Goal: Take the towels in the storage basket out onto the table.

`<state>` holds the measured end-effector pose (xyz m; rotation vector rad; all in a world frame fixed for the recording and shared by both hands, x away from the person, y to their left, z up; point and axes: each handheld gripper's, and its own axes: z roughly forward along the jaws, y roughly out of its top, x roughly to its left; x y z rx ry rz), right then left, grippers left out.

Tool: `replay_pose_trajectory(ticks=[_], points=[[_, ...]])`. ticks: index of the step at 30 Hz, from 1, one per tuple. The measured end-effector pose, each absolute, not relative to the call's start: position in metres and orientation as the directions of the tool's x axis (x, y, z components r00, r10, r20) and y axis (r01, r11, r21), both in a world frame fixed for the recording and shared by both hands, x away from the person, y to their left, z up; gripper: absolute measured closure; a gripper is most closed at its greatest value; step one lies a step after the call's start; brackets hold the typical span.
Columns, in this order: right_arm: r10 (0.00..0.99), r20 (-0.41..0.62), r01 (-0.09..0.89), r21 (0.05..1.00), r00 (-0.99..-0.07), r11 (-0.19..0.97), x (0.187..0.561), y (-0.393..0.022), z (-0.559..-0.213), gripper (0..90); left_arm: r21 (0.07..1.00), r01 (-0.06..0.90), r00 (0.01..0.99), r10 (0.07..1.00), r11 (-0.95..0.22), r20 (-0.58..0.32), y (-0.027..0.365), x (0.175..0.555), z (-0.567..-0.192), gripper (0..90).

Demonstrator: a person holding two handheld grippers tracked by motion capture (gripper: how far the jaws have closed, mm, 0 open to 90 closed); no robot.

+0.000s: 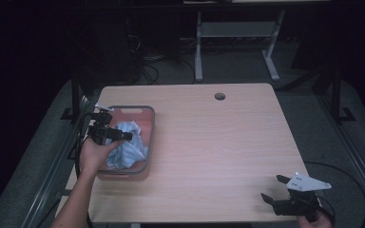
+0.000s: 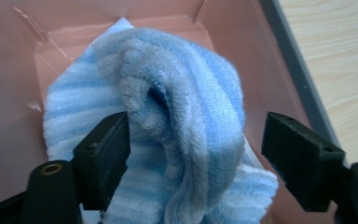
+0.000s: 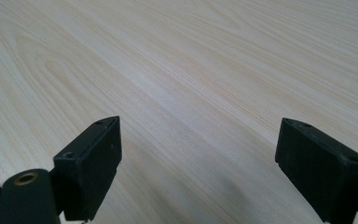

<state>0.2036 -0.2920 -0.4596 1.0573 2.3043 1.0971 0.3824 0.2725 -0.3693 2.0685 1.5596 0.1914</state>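
The left gripper (image 1: pixel 105 127) hangs over the near-left part of the basket (image 1: pixel 150 137), which stands on the left side of the table (image 1: pixel 218 142). In the left gripper view, the towel (image 2: pixel 177 116) lies in the basket directly ahead of the jaws, its bunched fold between them, touching the left jaw and apart from the right one; the basket's wall runs past the right jaw, with bare tabletop beyond it. The right gripper (image 1: pixel 273 187) sits well apart, over the table's near-right corner, only tabletop ahead of its spread jaws.

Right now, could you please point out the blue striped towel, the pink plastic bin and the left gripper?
blue striped towel (image 2: pixel 191 116), left gripper view, raised fold.
pink plastic bin (image 1: pixel 132 109), high view, far grey rim.
left gripper (image 1: pixel 119 136), high view, between fingertips.
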Motion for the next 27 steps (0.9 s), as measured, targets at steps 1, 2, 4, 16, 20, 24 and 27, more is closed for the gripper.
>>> replay_pose_trajectory(ticks=[1,2,4,16,20,24,27], points=[[0.763,-0.015,0.469,0.781,-0.646,0.412,0.204,-0.292,-0.46,13.9,0.484,0.852,0.325,0.925,-0.198,-0.195,0.271,0.384,-0.371,26.1],[0.761,-0.016,0.467,0.781,-0.649,0.415,0.204,-0.292,-0.46,13.9,0.475,0.856,0.328,0.925,-0.205,-0.192,0.269,0.385,-0.373,26.7],[0.759,-0.017,0.467,0.78,-0.651,0.418,0.204,-0.291,-0.46,13.9,0.464,0.859,0.33,0.926,-0.214,-0.182,0.266,0.386,-0.377,29.4],[0.758,-0.019,0.46,0.785,-0.652,0.415,0.203,-0.292,-0.458,13.9,0.39,0.868,0.387,0.911,-0.308,-0.14,0.258,0.389,-0.392,66.3],[0.753,-0.025,0.453,0.785,-0.657,0.422,0.203,-0.291,-0.458,13.9,0.392,0.866,0.389,0.91,-0.309,-0.144,0.26,0.387,-0.39,68.7],[0.756,-0.026,0.451,0.789,-0.654,0.417,0.202,-0.291,-0.457,13.9,0.395,0.866,0.39,0.908,-0.305,-0.155,0.261,0.386,-0.389,70.3],[0.757,-0.026,0.452,0.789,-0.652,0.416,0.202,-0.291,-0.457,13.9,0.408,0.864,0.392,0.903,-0.295,-0.176,0.264,0.384,-0.387,70.6]])
